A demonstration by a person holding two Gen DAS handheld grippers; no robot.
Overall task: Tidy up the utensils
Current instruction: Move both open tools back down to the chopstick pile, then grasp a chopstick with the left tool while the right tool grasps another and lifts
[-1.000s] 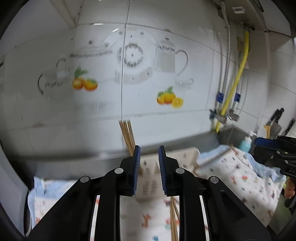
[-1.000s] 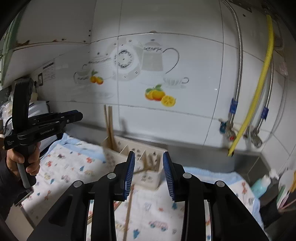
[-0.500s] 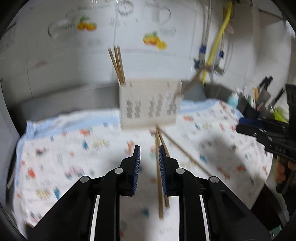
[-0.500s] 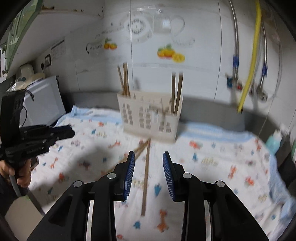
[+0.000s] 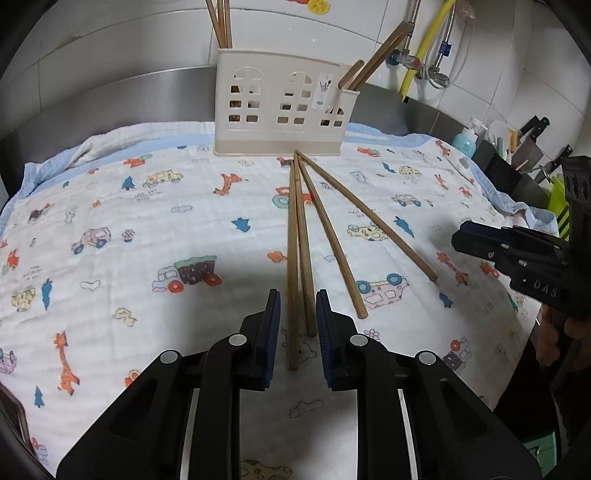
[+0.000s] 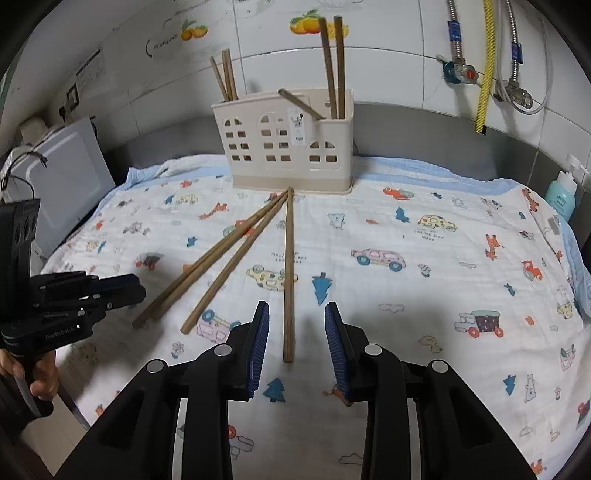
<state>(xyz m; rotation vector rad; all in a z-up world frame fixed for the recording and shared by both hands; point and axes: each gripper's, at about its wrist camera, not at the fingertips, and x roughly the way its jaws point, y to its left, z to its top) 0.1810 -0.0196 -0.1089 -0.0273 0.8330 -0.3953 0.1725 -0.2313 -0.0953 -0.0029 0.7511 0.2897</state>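
Here, four chopsticks (image 5: 301, 236) fanned before the holder (image 5: 282, 105), left tool (image 5: 297, 325) and right tool (image 6: 297, 332) narrowly parted, empty.

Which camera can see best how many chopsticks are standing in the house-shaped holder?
The right wrist view. It shows the utensil holder whole, with one pair of chopsticks standing at its left end and another pair at its right, tips included. In the left wrist view the holder shows, but the left pair is cut off by the picture's top edge.

wood chopsticks (image 5: 301, 236), matt plastic holder (image 5: 284, 107), cloth (image 5: 147, 229)
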